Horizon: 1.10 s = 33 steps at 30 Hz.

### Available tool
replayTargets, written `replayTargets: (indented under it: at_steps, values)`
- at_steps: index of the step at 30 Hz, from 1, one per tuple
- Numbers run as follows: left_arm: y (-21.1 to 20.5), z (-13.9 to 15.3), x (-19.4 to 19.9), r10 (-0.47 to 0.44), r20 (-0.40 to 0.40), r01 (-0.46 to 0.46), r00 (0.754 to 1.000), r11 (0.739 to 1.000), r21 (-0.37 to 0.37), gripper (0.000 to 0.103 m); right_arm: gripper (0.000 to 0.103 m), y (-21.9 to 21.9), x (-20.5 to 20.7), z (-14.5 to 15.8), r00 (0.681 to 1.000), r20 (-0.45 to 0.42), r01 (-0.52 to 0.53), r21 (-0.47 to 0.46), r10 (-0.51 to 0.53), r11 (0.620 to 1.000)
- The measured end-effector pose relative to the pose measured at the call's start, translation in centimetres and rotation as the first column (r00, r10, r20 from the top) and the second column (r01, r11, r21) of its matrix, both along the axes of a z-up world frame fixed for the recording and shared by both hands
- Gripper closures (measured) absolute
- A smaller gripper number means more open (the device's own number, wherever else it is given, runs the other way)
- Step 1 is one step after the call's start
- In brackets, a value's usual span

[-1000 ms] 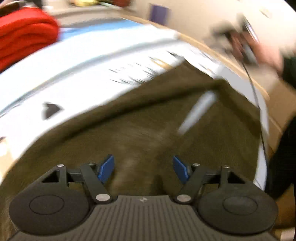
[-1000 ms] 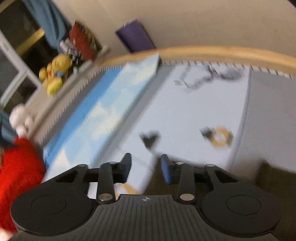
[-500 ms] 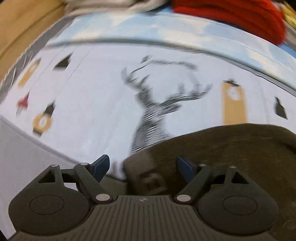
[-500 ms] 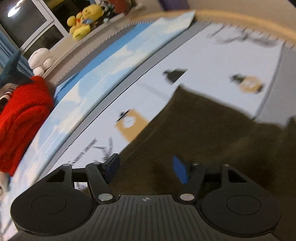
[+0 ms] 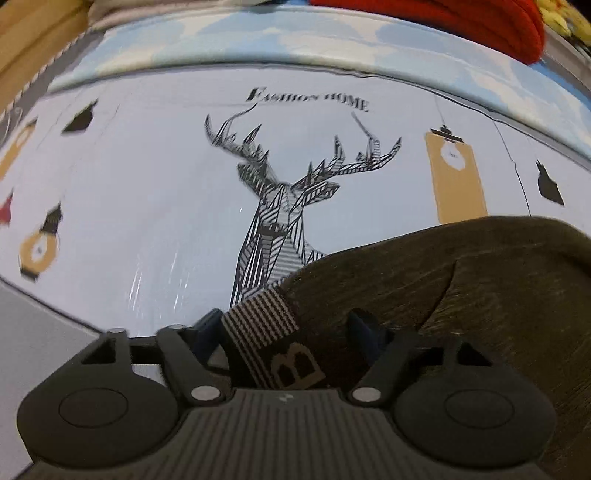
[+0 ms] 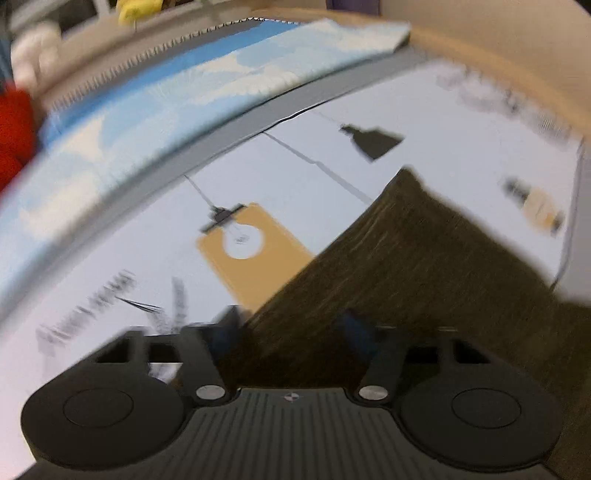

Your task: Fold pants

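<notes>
In the left wrist view the pants [image 5: 461, 295] are seen filling the lower right of the frame, dark olive-brown, lying on a pale printed sheet [image 5: 155, 192]. A striped waistband [image 5: 264, 317] with a large letter B on it is placed at the bottom centre, between the two blue-tipped fingers of the left tool [image 5: 286, 326]. The fingers are spread wide, one on each side of the band, and no grip on the cloth can be made out — the tool is held open over it.

A line-drawn deer head [image 5: 288, 206] with the words "FASHION HOME" above it is printed on the sheet in the middle of the frame, and a tan lamp shape [image 5: 458, 181] is printed to its right. A red knitted cloth [image 5: 461, 18] is seen at the upper right edge, beyond a blue and white cloud-patterned strip [image 5: 295, 40].

The right wrist view is blurred. The pants [image 6: 424, 258] are spread from the centre to the lower right, with one corner pointing toward the upper middle. The right tool [image 6: 286, 325] is seen at the bottom centre with its fingers apart — open — over the left edge of the fabric. The tan lamp shape [image 6: 255, 251] is seen just left of that edge.
</notes>
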<state>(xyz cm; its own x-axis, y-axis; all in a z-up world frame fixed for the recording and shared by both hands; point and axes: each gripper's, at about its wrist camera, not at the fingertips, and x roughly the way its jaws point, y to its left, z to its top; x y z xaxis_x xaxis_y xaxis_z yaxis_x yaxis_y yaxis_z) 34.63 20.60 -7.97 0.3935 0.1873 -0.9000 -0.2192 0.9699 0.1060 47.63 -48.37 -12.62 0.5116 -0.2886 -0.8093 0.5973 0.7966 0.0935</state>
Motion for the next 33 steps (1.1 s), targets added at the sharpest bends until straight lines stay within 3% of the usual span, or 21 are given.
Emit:
replayTargets:
  at_steps: [2, 4, 5, 7, 8, 9, 11, 14, 17, 19, 20, 22, 24, 25, 28, 30, 33]
  values:
    - [-0.4, 0.4, 0.1, -0.027, 0.023, 0.026, 0.999, 0.999, 0.026, 0.043, 0.093, 0.2, 0.2, 0.1, 1.0, -0.002, 0.0, -0.058, -0.001, 0.998]
    - [-0.6, 0.9, 0.2, -0.032, 0.061, 0.03, 0.998, 0.999, 0.035, 0.045, 0.095, -0.5, -0.1, 0.9, 0.998, 0.052, 0.038, -0.05, -0.035, 0.998]
    - [-0.7, 1.0, 0.3, -0.034, 0.075, 0.031, 0.997, 0.999, 0.035, 0.045, 0.097, -1.0, -0.5, 1.7, 0.989, 0.136, 0.069, -0.041, -0.062, 0.997]
    - [-1.0, 1.1, 0.7, -0.033, 0.071, 0.03, 0.997, 0.998, 0.051, 0.045, 0.1, -1.7, -2.0, 4.0, 0.914, 0.404, 0.052, -0.068, -0.02, 0.996]
    - [-1.0, 1.0, 0.8, -0.03, 0.065, 0.026, 0.997, 0.998, 0.053, 0.045, 0.098, -1.8, -2.5, 4.9, 0.887, 0.462, 0.048, -0.112, 0.01, 0.993]
    - [-0.9, 0.9, 0.8, -0.023, 0.062, 0.02, 0.998, 0.999, 0.047, 0.044, 0.093, -2.5, -2.4, 5.4, 0.895, 0.446, 0.058, -0.123, 0.003, 0.991]
    - [-0.7, 0.9, 0.9, -0.009, 0.054, 0.007, 0.998, 0.999, 0.038, 0.042, 0.062, -4.7, -3.0, 4.9, 0.928, 0.356, 0.141, -0.066, -0.109, 0.988]
    - [-0.6, 1.1, 0.9, 0.005, 0.051, -0.006, 0.999, 1.0, 0.028, 0.039, 0.061, -8.0, -6.1, 2.8, 0.909, 0.237, 0.353, -0.006, -0.342, 0.936]
    - [-0.6, 1.2, 0.9, 0.02, 0.048, -0.022, 0.999, 0.999, 0.027, 0.035, 0.061, -9.9, -9.0, 1.1, 0.85, 0.132, 0.516, -0.016, -0.51, 0.856]
    - [-0.6, 1.2, 0.8, 0.019, 0.048, -0.021, 0.999, 0.999, 0.027, 0.033, 0.059, -10.7, -10.1, -0.1, 0.822, 0.075, 0.565, 0.01, -0.565, 0.825]
    - [-0.6, 1.1, 0.7, 0.019, 0.046, -0.02, 0.999, 0.999, 0.025, 0.033, 0.057, -11.1, -10.3, -0.7, 0.823, 0.066, 0.562, 0.046, -0.564, 0.826]
    - [-0.4, 0.8, 0.5, 0.02, 0.044, -0.021, 0.999, 1.0, 0.019, 0.033, 0.054, -11.5, -10.2, -1.8, 0.861, 0.074, 0.494, 0.116, -0.504, 0.862]
    - [-0.4, 0.4, 0.3, 0.007, 0.049, -0.008, 0.999, 1.0, 0.018, 0.036, 0.085, -10.9, -9.7, -1.8, 0.912, 0.11, 0.389, 0.066, -0.394, 0.919]
    - [-0.3, 0.1, 0.1, -0.005, 0.06, 0.004, 0.998, 1.0, 0.02, 0.041, 0.095, -10.7, -9.6, -1.8, 0.926, 0.128, 0.348, 0.073, -0.354, 0.935]
    - [0.7, 0.2, -0.3, 0.012, 0.114, -0.01, 0.993, 1.0, -0.023, 0.049, 0.098, -10.5, -11.0, -0.6, 0.917, 0.183, 0.355, 0.03, -0.354, 0.934]
    - [1.1, 0.5, -0.7, 0.014, 0.156, -0.005, 0.988, 0.998, -0.06, 0.049, 0.098, -11.8, -12.2, -0.1, 0.88, 0.185, 0.445, 0.003, -0.438, 0.896]
    - [0.6, 0.9, -0.8, -0.03, 0.164, 0.037, 0.986, 0.998, -0.041, 0.045, 0.092, -13.0, -13.1, -1.8, 0.859, 0.046, 0.509, 0.037, -0.51, 0.86]
